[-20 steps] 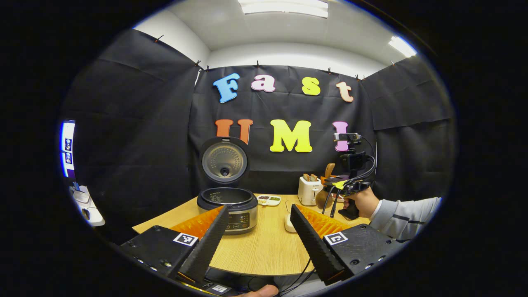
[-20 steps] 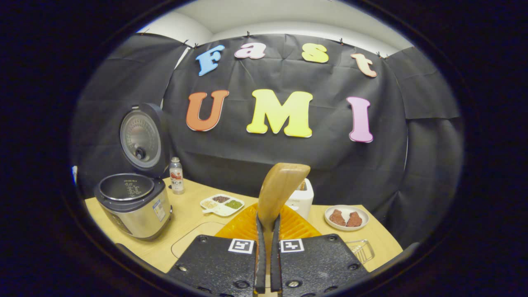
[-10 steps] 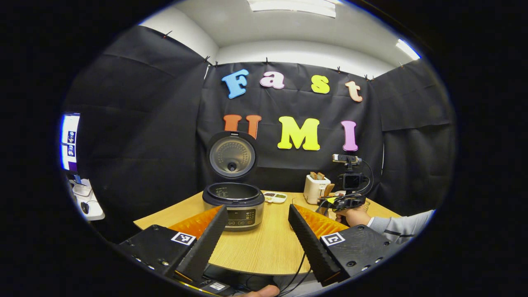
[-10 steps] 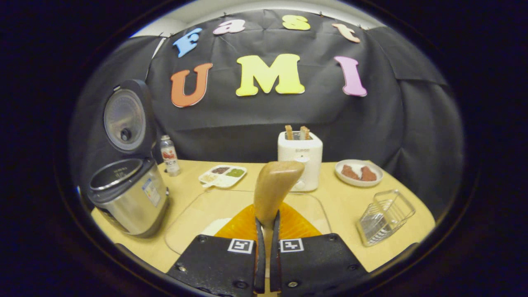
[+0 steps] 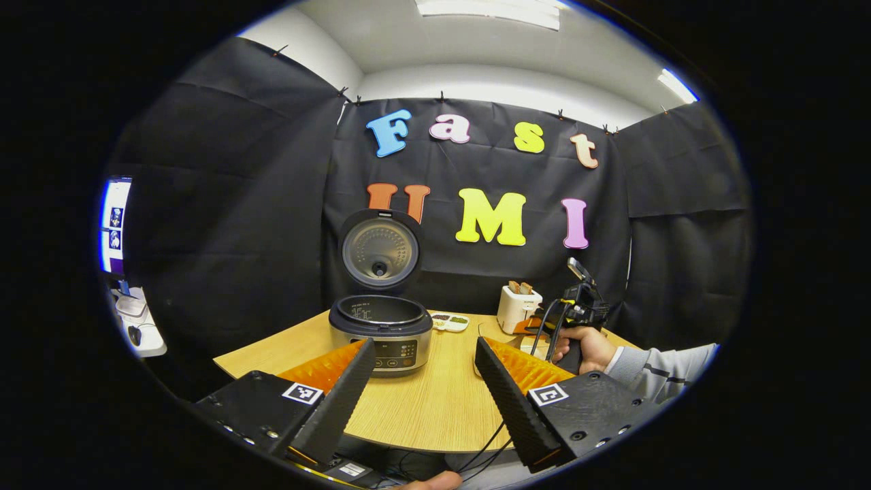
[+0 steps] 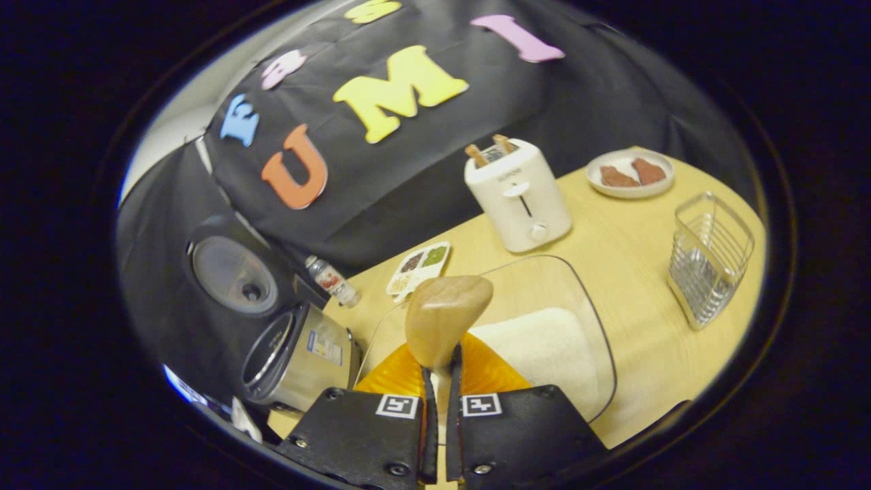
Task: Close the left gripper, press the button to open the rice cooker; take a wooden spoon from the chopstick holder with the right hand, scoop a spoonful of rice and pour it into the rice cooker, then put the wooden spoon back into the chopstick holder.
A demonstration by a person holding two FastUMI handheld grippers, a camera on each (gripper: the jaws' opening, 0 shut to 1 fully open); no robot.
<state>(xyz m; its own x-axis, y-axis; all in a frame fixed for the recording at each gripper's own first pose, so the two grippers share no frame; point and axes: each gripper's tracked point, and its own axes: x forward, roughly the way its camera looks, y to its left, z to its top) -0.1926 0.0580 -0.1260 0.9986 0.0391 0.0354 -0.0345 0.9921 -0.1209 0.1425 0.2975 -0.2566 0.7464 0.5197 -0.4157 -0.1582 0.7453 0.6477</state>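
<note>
Wooden and pale, the spoon (image 6: 446,316) stands out forward from the right gripper (image 6: 439,435), whose two fingers are pinched together on its handle; the bowl end points up and away along the gripper's own line. Just beyond that bowl, and below it, lies the white rice (image 6: 544,347) in a clear glass tray (image 6: 599,340). That is the relation the scoop turns on, I judge: the rice is straight ahead and under the spoon's tip, so a downward dip along the spoon's long axis should meet it.

Taking the tray as landmark, the rice cooker (image 6: 299,354) sits to its left in the right gripper view, lid (image 6: 231,275) raised. The wire chopstick holder (image 6: 711,258) stands off to the tray's right and the toaster (image 6: 517,197) behind it.

In the left gripper view the right gripper (image 5: 575,309) is seen tipped forward in a hand (image 5: 588,347) over the tray's place. The left gripper (image 5: 425,395) hangs back at the table's (image 5: 422,408) near edge, fingers wide apart and holding nothing.
</note>
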